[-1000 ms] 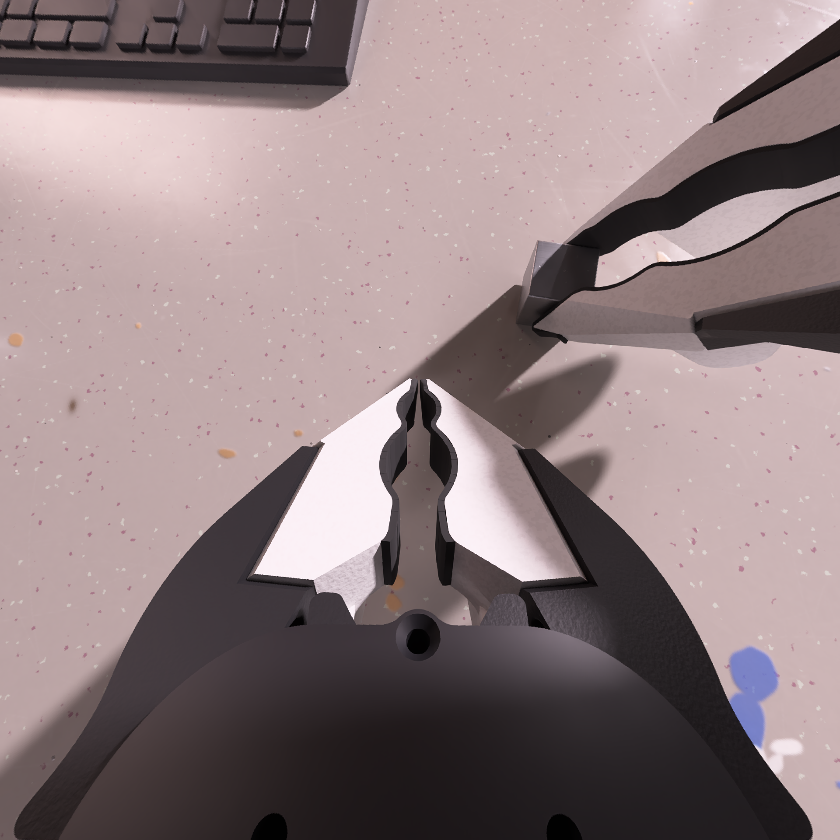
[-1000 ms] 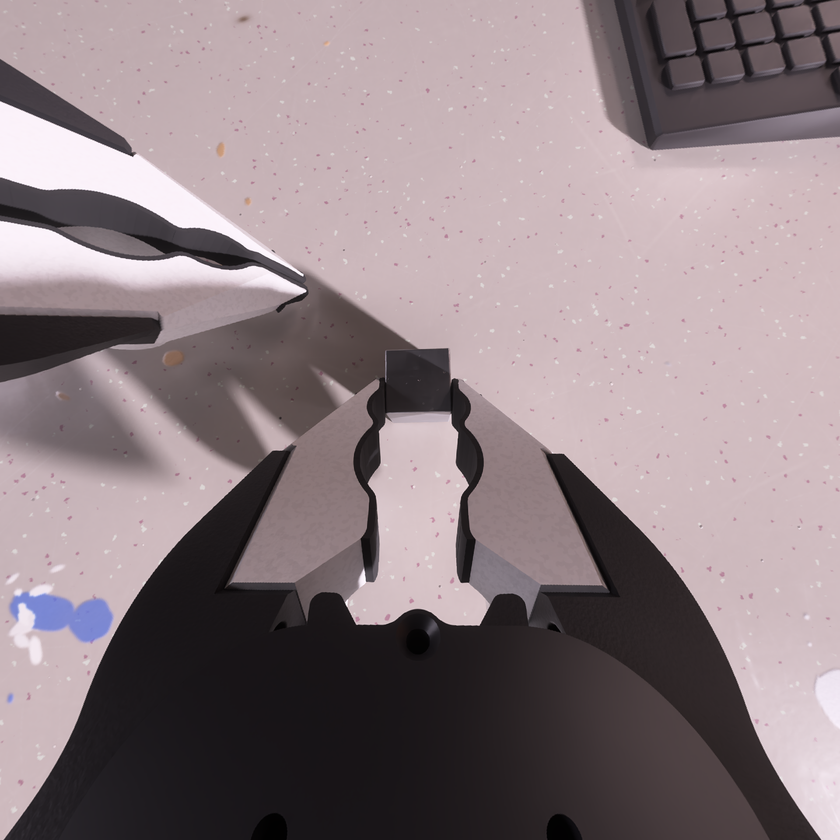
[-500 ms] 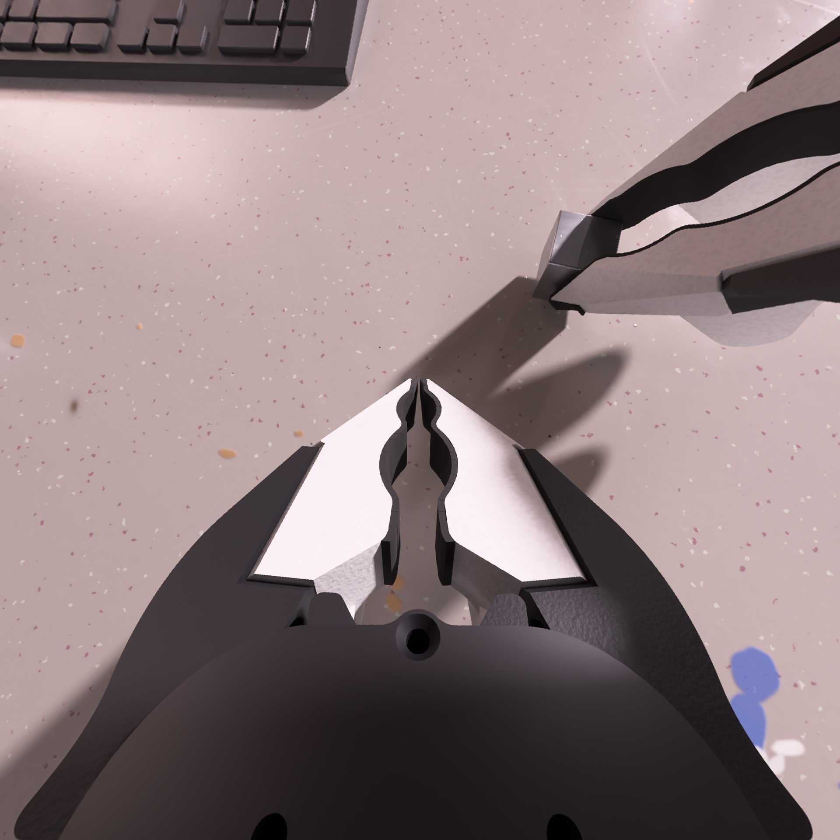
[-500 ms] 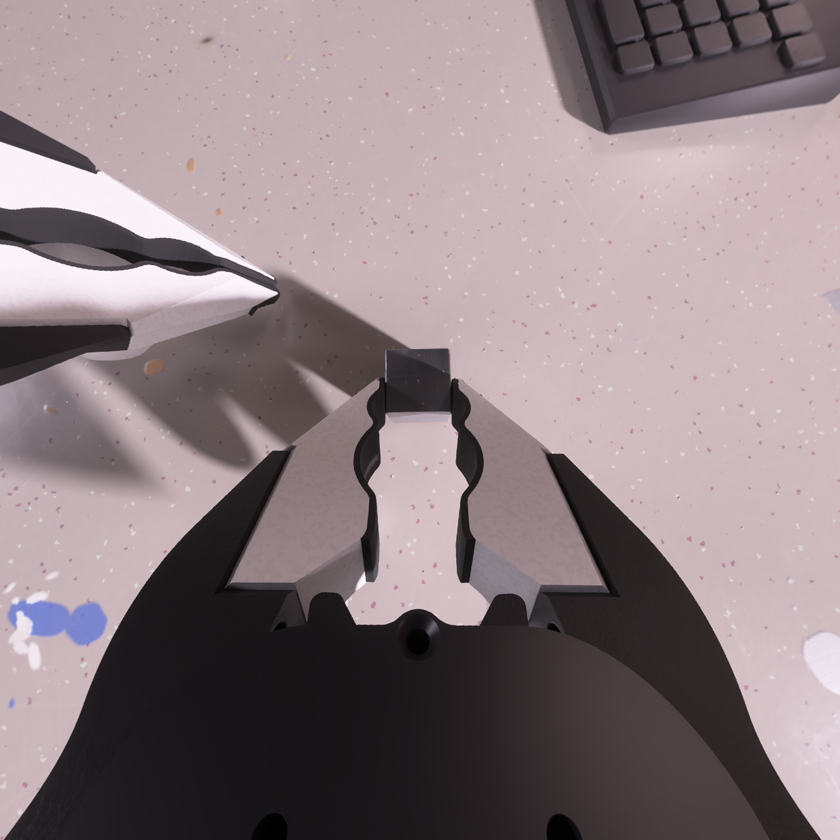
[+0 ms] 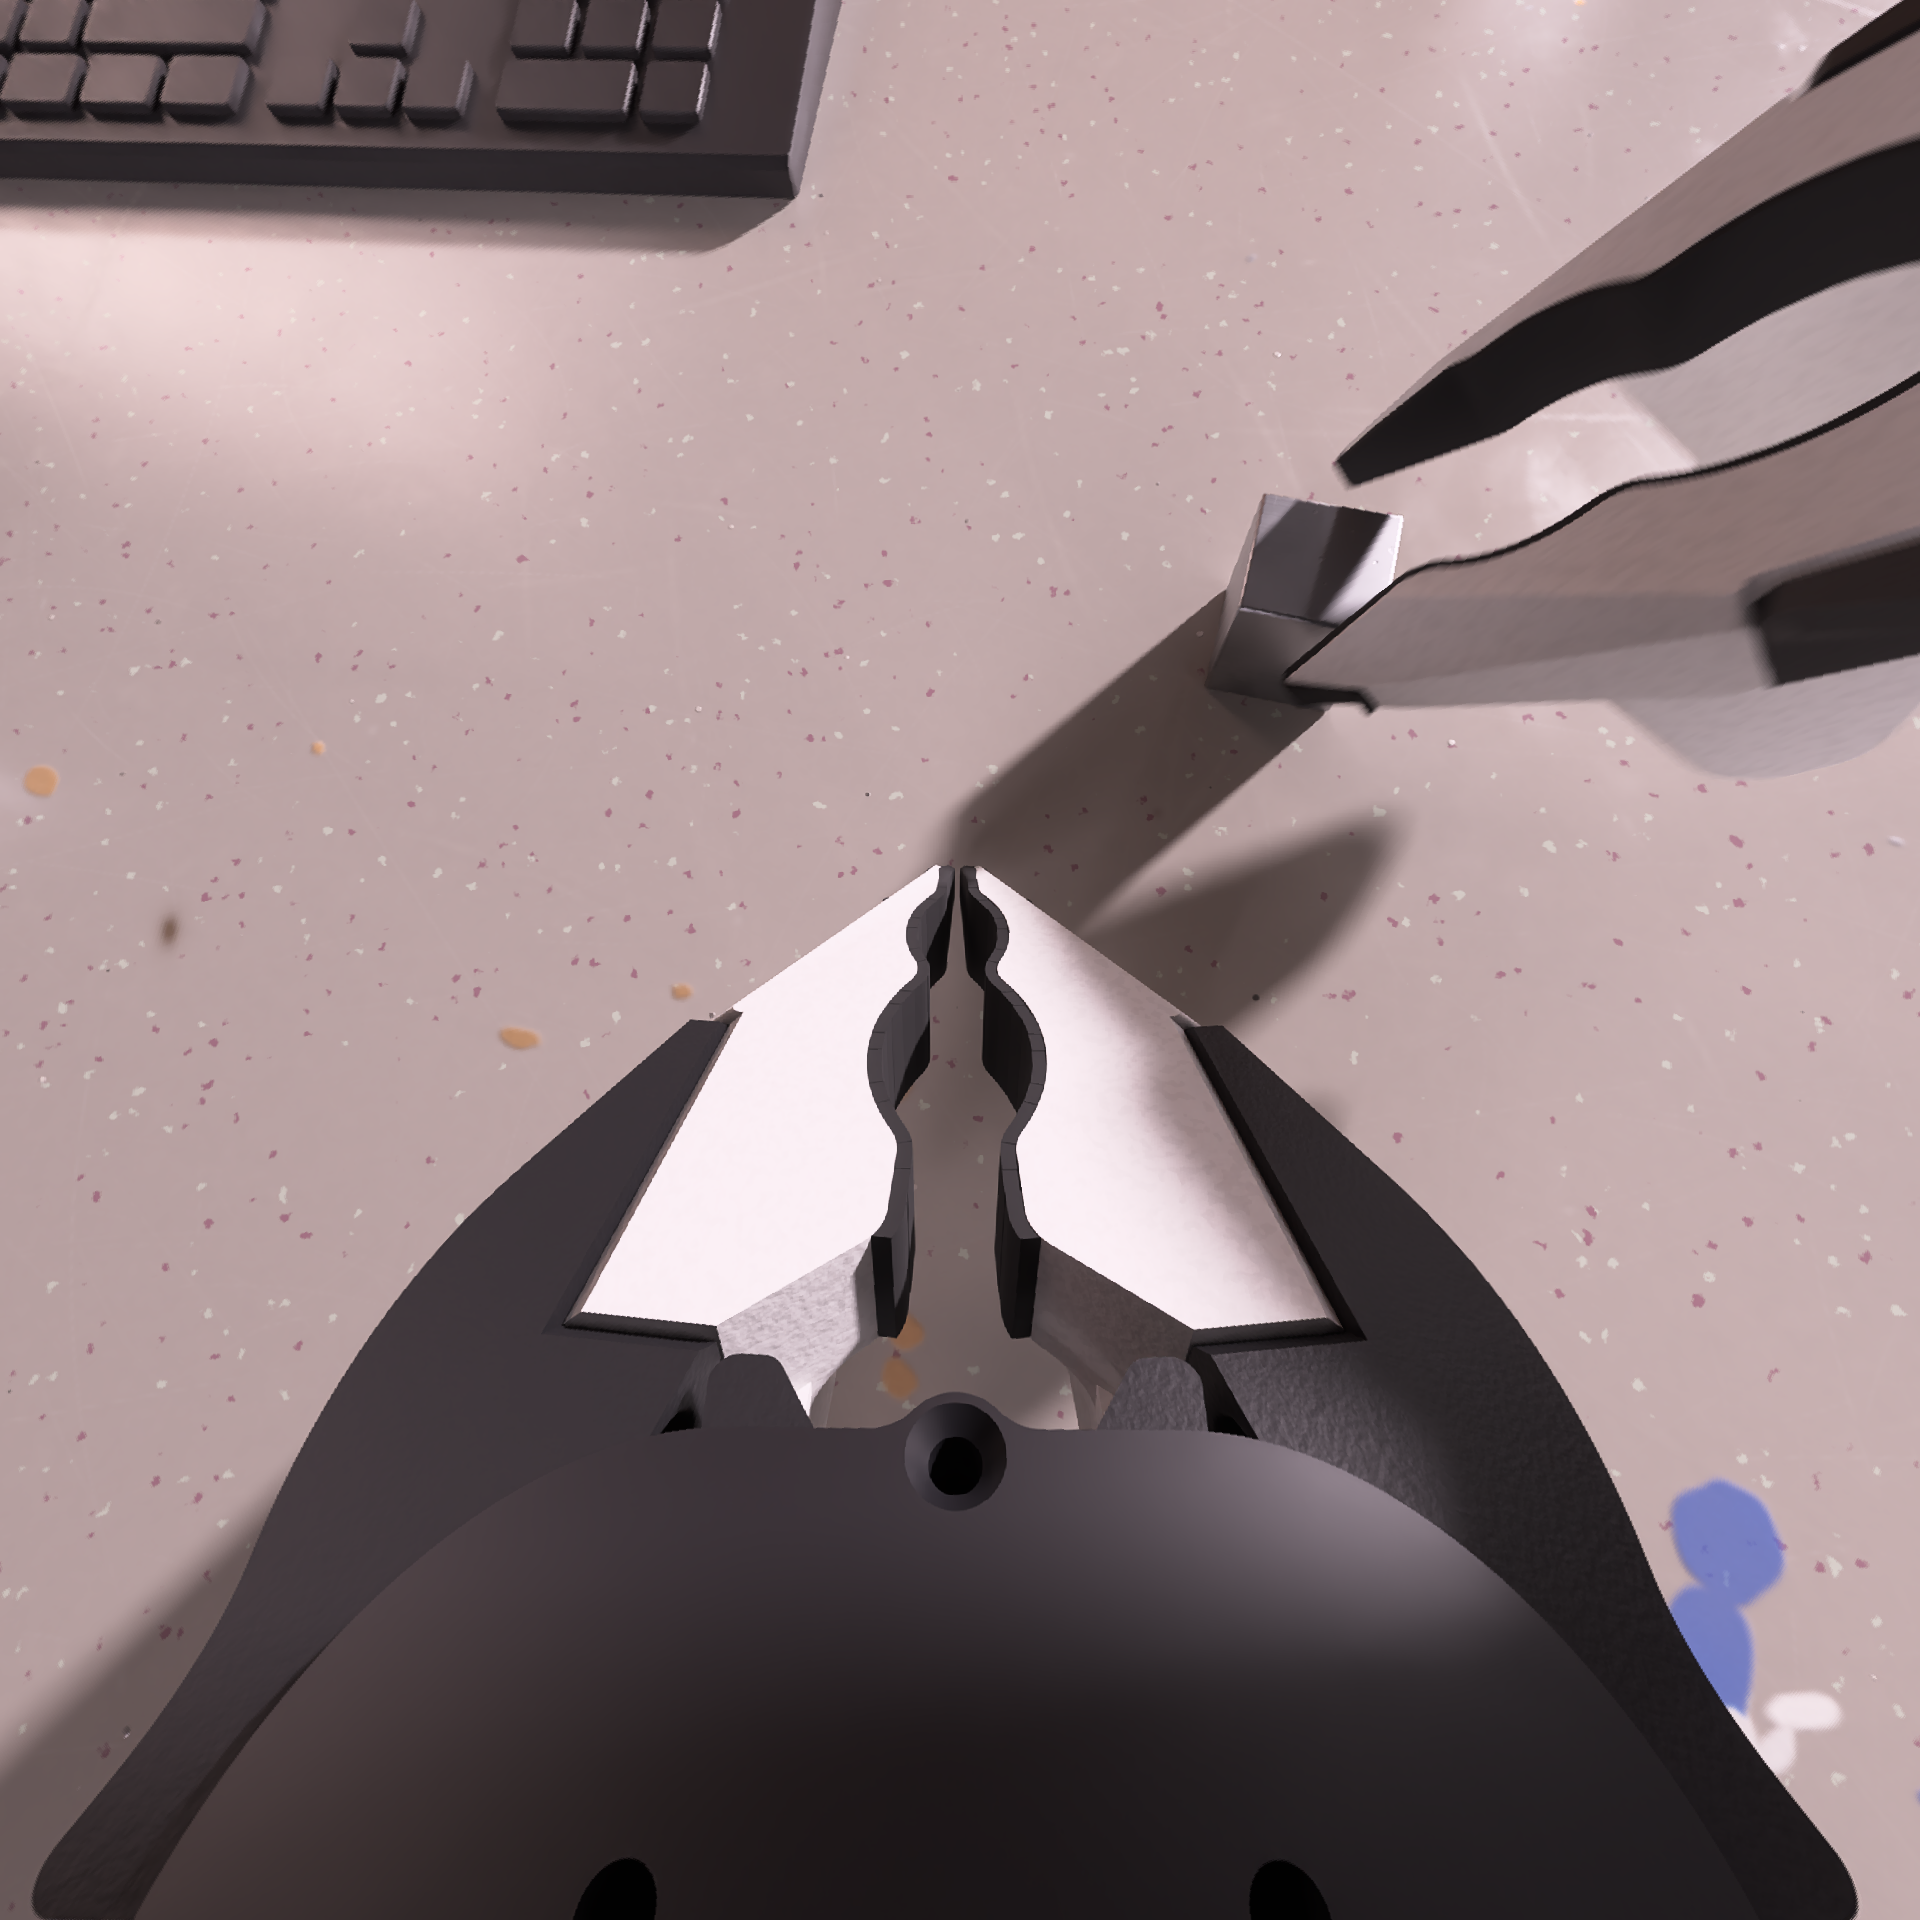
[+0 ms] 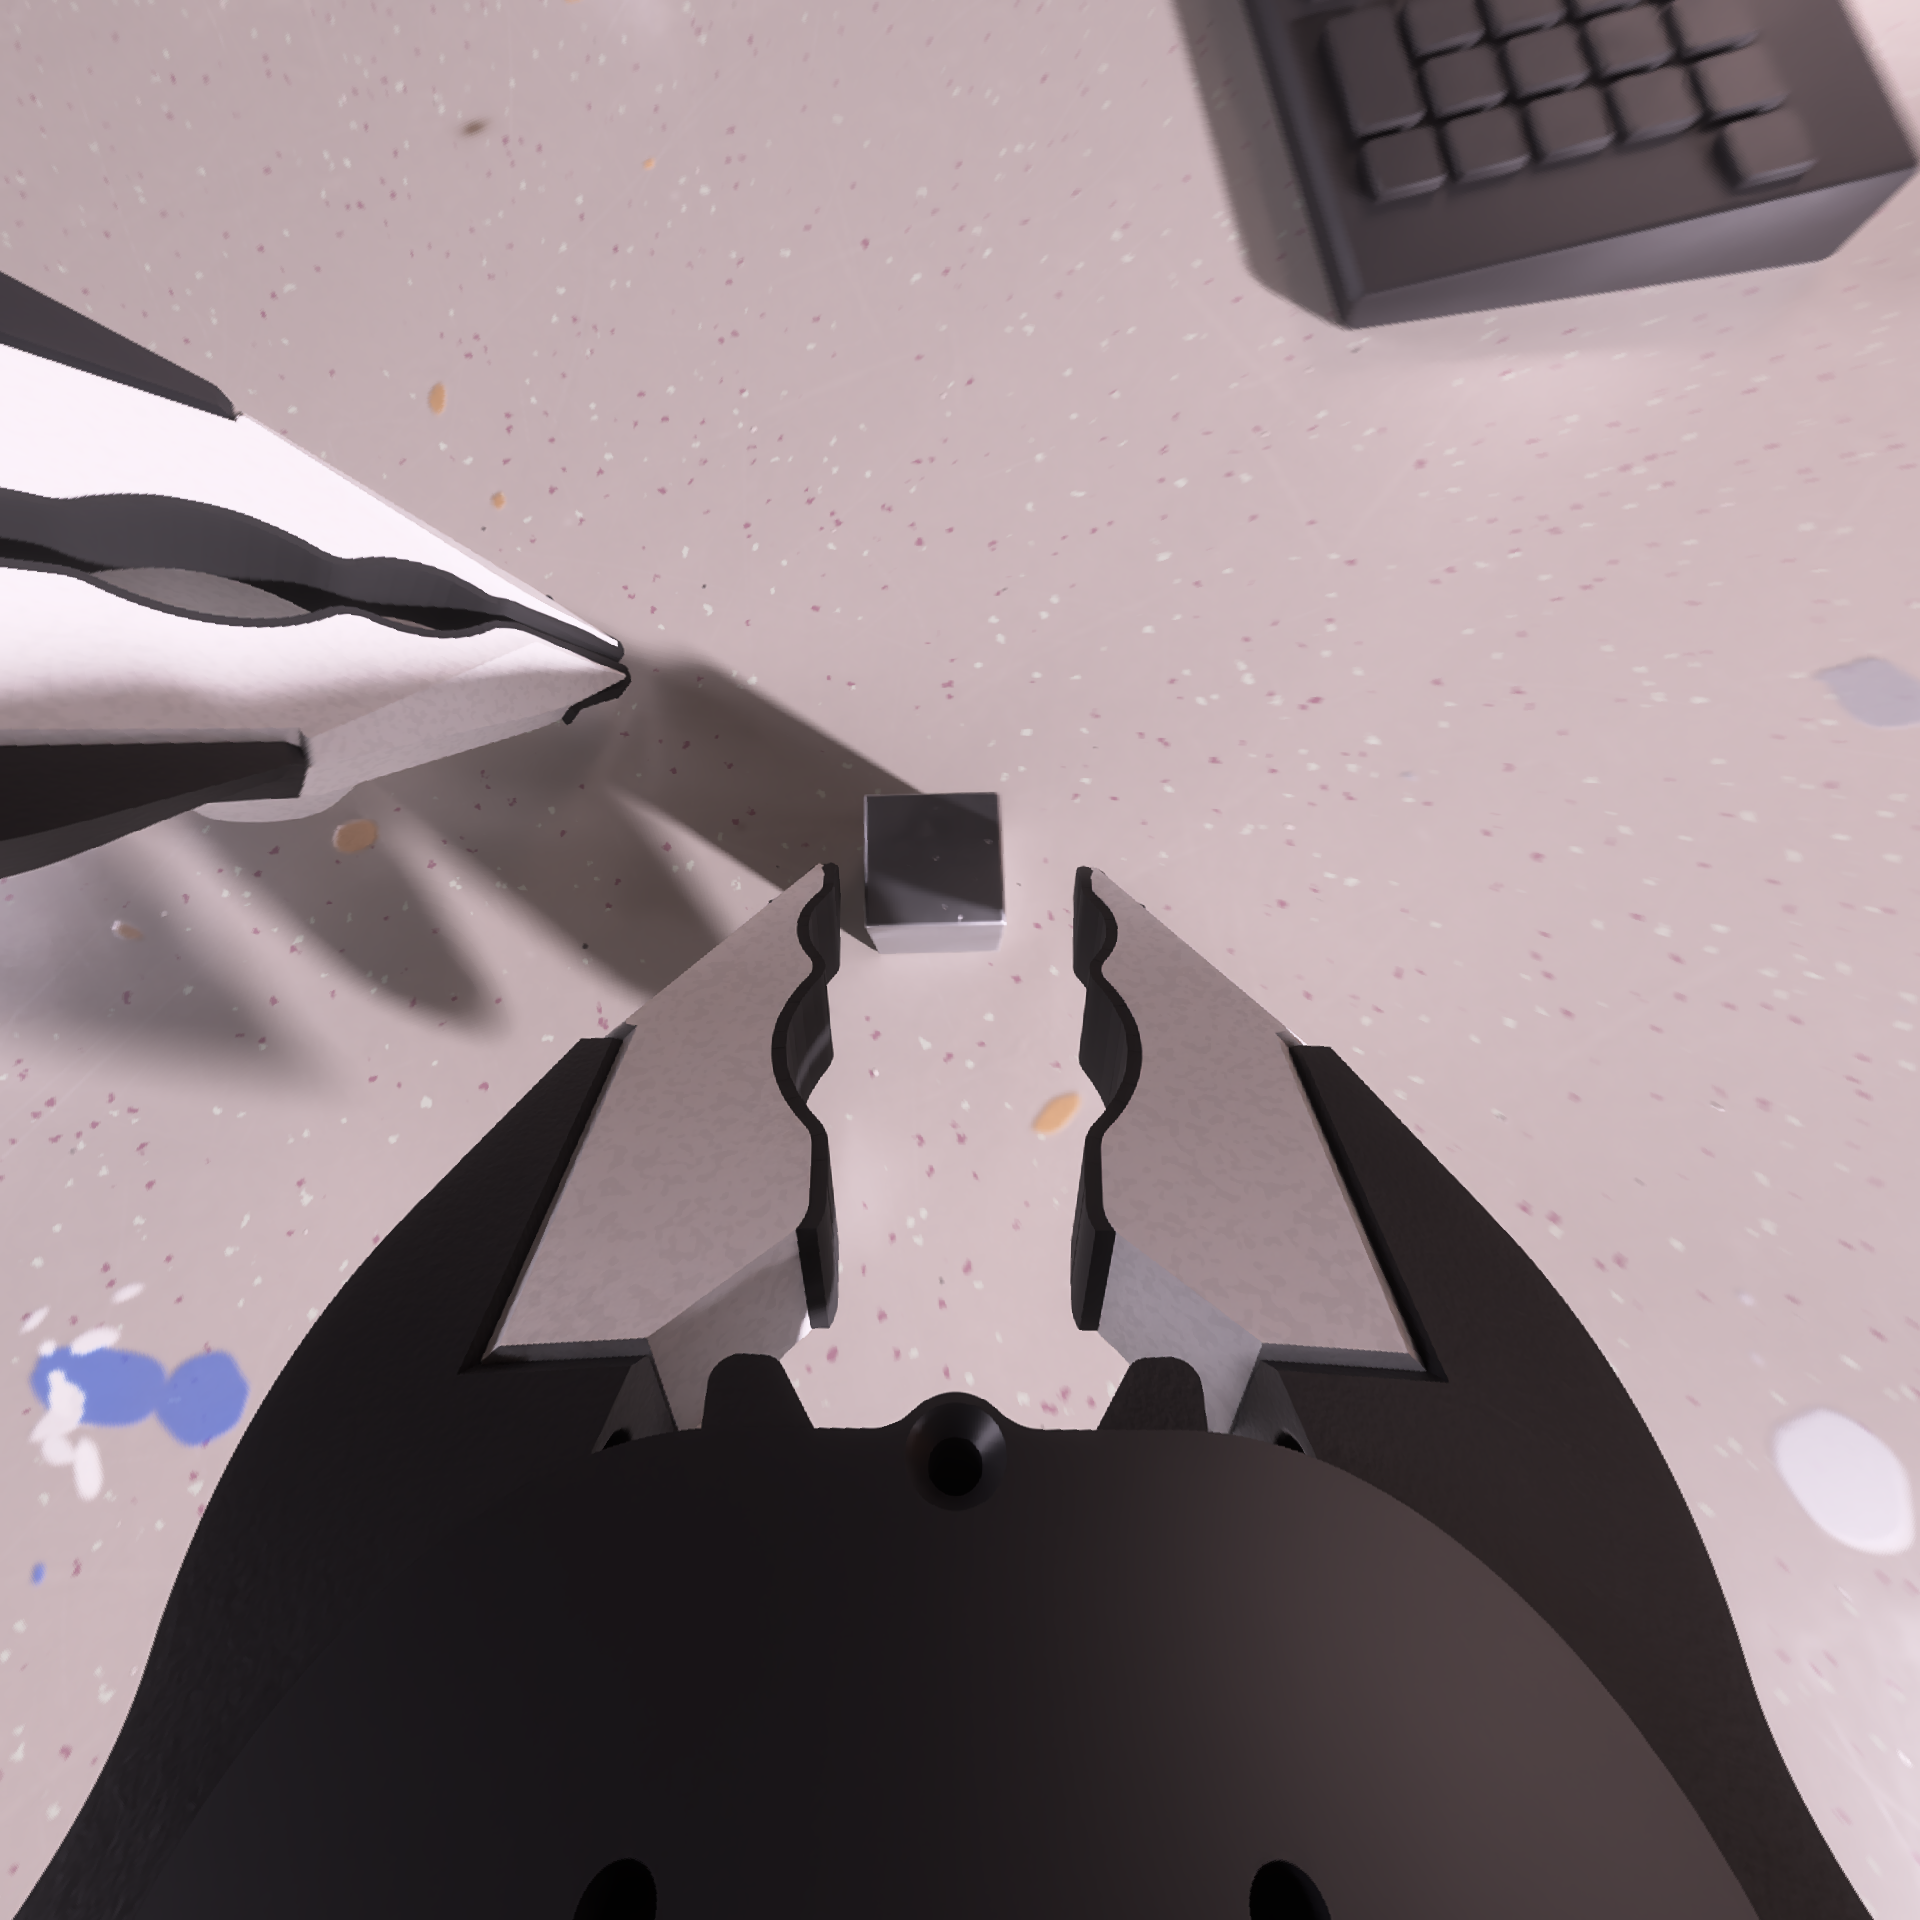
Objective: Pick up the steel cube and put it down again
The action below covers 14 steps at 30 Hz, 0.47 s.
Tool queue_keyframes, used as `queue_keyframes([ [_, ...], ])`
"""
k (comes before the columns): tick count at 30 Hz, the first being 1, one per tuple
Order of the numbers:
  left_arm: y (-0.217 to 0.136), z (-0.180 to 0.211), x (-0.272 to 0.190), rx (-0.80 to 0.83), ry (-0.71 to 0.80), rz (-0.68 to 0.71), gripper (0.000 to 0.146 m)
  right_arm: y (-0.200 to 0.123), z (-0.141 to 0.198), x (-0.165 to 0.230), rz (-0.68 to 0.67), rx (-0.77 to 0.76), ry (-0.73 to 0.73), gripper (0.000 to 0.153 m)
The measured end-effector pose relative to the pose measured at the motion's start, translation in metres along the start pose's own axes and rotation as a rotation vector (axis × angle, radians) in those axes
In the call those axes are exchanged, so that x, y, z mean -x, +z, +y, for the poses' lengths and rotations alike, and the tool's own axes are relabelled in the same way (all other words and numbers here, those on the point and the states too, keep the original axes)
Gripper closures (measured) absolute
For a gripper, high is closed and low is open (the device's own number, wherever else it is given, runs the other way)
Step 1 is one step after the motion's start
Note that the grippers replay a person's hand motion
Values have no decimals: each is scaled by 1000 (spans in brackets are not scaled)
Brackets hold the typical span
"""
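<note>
The steel cube is a small shiny grey block resting on the speckled table. My right gripper is open, and the cube sits at its fingertips, close to the left finger with a clear gap to the right one. In the left wrist view the cube stands on its own shadow between the spread fingers of the right gripper. My left gripper is shut and empty, a short way from the cube. It also shows at the left of the right wrist view.
A dark keyboard lies at the far side of the table and shows in the right wrist view too. Blue paint spots and a white one mark the tabletop, with small orange flecks.
My right gripper held the cube slightly raised, then lowered it and opened its jaws. The cube now stands free on the table. The left gripper has not moved.
</note>
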State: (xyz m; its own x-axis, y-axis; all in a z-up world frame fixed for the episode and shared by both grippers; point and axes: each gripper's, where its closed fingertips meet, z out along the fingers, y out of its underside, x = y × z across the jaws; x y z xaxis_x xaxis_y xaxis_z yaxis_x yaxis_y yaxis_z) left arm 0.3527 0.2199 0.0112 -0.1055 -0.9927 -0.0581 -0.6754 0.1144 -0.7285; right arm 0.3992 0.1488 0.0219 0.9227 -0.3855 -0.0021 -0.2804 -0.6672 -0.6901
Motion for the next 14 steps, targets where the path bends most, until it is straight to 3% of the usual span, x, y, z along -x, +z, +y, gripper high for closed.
queue_keyframes([
  [4,0,0,0,0,-1,1,145,-43,-6,-19,101,-47,0,106],
  [8,0,0,0,0,-3,6,145,-131,10,-42,221,-132,70,103],
  [11,0,0,1,0,-21,17,145,-216,68,-73,358,-111,133,103],
  [14,-1,-2,6,-1,-24,-20,134,-282,148,-89,335,-58,312,105],
])
